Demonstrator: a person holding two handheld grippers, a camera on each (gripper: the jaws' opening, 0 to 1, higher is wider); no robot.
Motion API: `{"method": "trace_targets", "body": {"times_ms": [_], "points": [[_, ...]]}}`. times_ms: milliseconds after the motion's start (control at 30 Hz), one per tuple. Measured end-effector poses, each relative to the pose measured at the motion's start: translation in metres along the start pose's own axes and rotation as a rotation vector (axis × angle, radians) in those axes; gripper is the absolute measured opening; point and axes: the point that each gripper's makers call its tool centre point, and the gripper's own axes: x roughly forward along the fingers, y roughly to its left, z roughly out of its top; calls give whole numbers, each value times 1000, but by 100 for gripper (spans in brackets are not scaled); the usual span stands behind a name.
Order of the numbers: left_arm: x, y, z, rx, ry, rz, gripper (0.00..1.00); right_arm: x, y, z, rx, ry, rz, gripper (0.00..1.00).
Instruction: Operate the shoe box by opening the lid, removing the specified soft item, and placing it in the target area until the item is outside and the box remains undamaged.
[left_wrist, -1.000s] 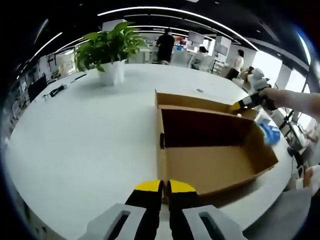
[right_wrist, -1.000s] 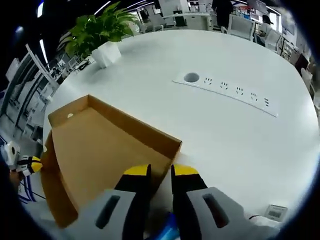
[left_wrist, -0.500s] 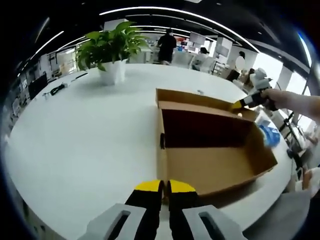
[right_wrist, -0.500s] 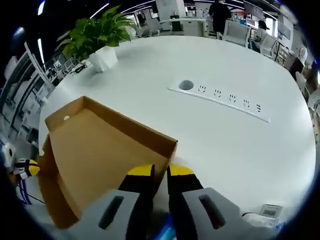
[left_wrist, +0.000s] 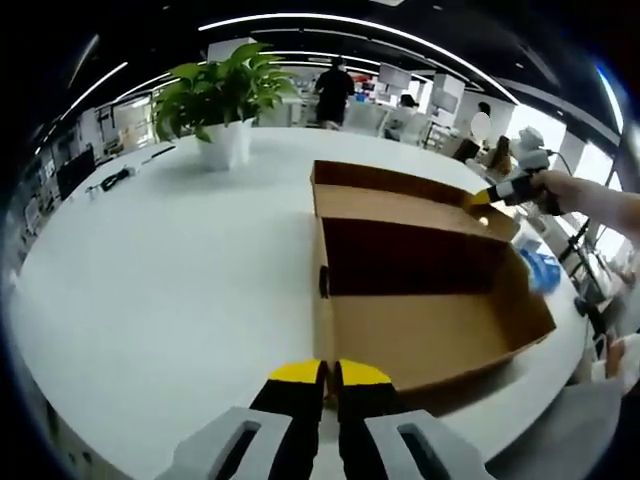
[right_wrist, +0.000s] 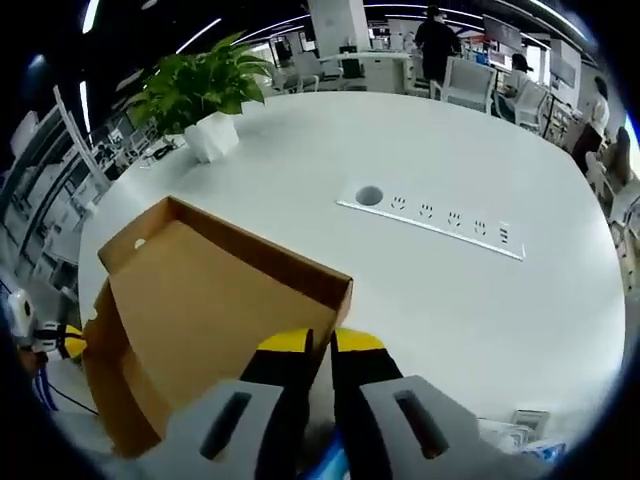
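Beyond shoe box (left_wrist: 420, 290), potted plant (left_wrist: 222, 100) (socket strip (right_wrist: 430, 215) alongside).

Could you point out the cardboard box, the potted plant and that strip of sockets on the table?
Box (left_wrist: 430, 340): left gripper view, on its inner floor.
Plant (left_wrist: 222, 90): left gripper view, on its leaves.
Socket strip (right_wrist: 440, 215): right gripper view, on its middle.
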Motion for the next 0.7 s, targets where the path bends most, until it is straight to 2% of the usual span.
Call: {"method": "trace_targets", "body": {"times_ms": [200, 333, 400, 700], "points": [[-1, -1, 0, -1, 0, -1, 4, -8, 2, 10, -8, -27, 4, 4], [-1, -3, 0, -5, -2, -2, 4, -25, 7, 14, -29, -49, 1, 3], [-2, -4, 0, -4, -3, -3, 4, -21, 5, 13, -33, -56, 0, 3], [-4, -7, -1, -7, -6, -5, 4, -32, 7, 22, -64, -96, -9, 2]]}}
